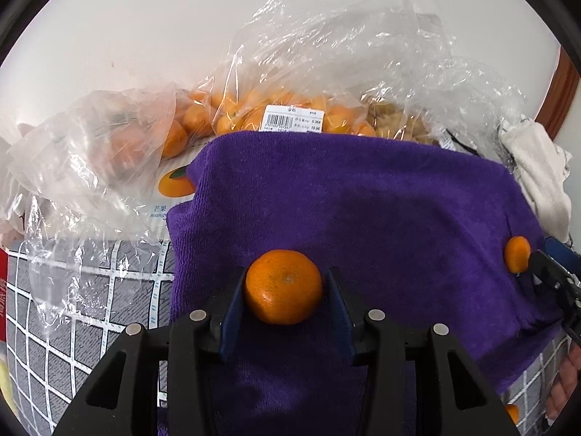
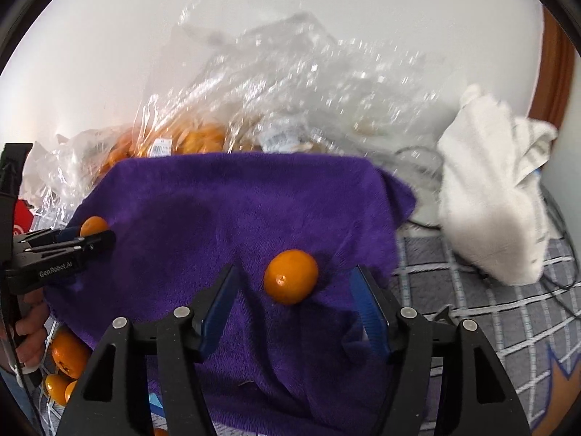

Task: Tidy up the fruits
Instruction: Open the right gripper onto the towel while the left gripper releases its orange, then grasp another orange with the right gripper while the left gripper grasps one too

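Observation:
A mandarin (image 1: 284,287) lies on a purple towel (image 1: 363,200) between the pads of my left gripper (image 1: 285,272). The left pad touches it and a thin gap shows at the right pad, so this gripper is open. In the right wrist view a second, smaller mandarin (image 2: 290,276) rests on the towel (image 2: 236,200) inside my right gripper (image 2: 294,269), which stands wide open with both pads clear of the fruit. Each view shows the other gripper at its edge: the left gripper (image 2: 90,234) and the right gripper (image 1: 544,252) beside its mandarin (image 1: 517,258).
Clear plastic bags (image 1: 225,112) holding several mandarins pile up behind the towel against a white wall. A crumpled white cloth (image 2: 490,200) lies at the right. Loose mandarins (image 2: 67,358) sit on the grey checked sheet (image 1: 72,309) at the lower left, next to a hand (image 2: 29,327).

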`<state>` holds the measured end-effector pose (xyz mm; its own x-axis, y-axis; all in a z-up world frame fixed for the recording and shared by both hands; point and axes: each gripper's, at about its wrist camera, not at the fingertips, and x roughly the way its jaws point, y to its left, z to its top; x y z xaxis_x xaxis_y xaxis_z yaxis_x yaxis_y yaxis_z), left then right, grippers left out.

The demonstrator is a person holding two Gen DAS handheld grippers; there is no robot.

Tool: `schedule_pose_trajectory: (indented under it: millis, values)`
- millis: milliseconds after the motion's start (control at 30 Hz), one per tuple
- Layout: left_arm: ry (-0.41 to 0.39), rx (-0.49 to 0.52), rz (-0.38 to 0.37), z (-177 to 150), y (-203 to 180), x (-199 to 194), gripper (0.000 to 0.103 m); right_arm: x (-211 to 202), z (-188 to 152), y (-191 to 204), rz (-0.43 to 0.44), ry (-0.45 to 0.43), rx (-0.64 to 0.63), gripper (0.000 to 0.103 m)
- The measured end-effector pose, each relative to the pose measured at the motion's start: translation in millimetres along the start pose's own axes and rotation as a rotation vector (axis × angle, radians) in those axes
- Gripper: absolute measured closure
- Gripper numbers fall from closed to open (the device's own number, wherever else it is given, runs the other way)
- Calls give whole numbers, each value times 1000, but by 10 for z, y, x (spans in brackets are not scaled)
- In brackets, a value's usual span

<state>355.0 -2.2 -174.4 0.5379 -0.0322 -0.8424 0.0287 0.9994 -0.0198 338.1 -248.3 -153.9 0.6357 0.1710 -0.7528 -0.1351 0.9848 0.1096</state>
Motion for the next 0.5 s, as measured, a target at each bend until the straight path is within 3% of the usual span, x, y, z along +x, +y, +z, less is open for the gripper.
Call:
schedule_pose_trajectory:
  millis: [100, 233, 333, 500]
  values:
    - [-29, 8, -29, 41, -17, -145, 45, -189, 41, 19, 10, -43, 9, 39]
    - [-103, 73, -33, 55, -85, -488, 39, -433, 72, 36, 48, -59, 54, 38]
    - [-114, 103, -36, -7, -84, -696, 39, -583, 21, 62, 34, -61, 76, 38]
    - [-117, 98, -50, -283, 73, -927, 39, -760, -194, 201, 103, -8, 43, 38]
